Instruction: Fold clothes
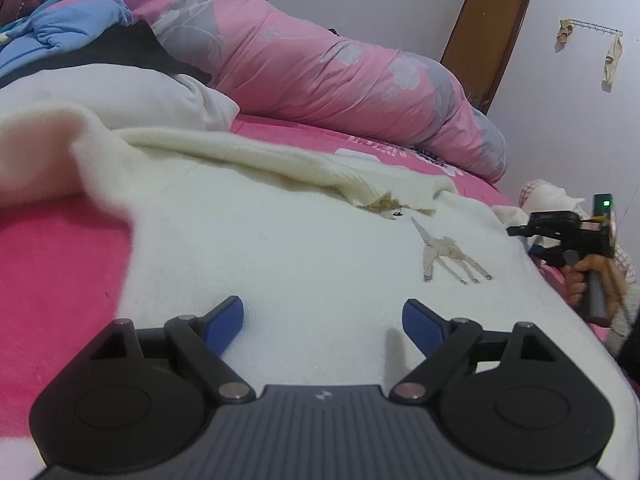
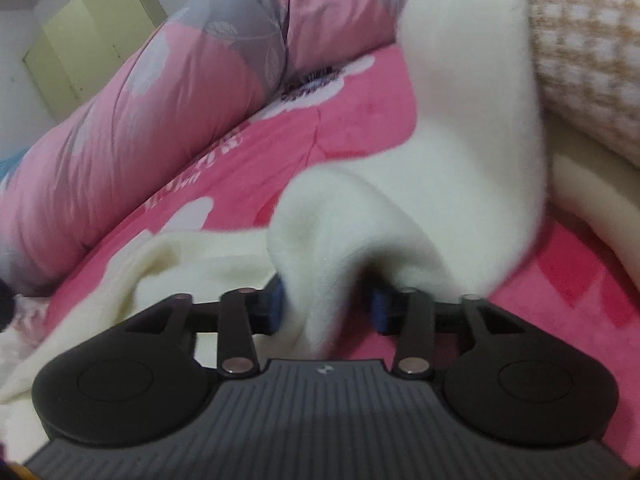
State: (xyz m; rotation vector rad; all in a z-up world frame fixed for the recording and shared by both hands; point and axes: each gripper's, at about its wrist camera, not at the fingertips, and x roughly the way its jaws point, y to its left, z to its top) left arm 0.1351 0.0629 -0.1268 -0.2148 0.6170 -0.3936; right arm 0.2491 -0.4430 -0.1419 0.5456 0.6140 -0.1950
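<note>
A cream-white sweater [image 1: 280, 248] with a stitched giraffe figure [image 1: 444, 258] lies spread on the pink bedsheet [image 1: 52, 260]. My left gripper [image 1: 323, 320] hovers low over its front, jaws wide open and nothing between them. A folded sleeve [image 1: 240, 148] lies across the sweater's top. My right gripper [image 1: 516, 231] is at the sweater's right edge, held by a person's hand [image 1: 576, 280]. In the right wrist view a raised fold of the cream sleeve [image 2: 460, 160] runs between the right gripper [image 2: 328, 308] fingers. A dark gap shows beside the right pad [image 2: 380, 308], so the jaws stand open around the cloth.
A rolled pink and grey floral quilt [image 1: 320, 60] lies along the far side of the bed. White cloth [image 1: 120, 96], a black garment [image 1: 120, 48] and blue bedding [image 1: 60, 28] pile up at back left. A checked knit cloth [image 2: 588, 60] sits by the sleeve. A brown door [image 1: 488, 36] is beyond the bed.
</note>
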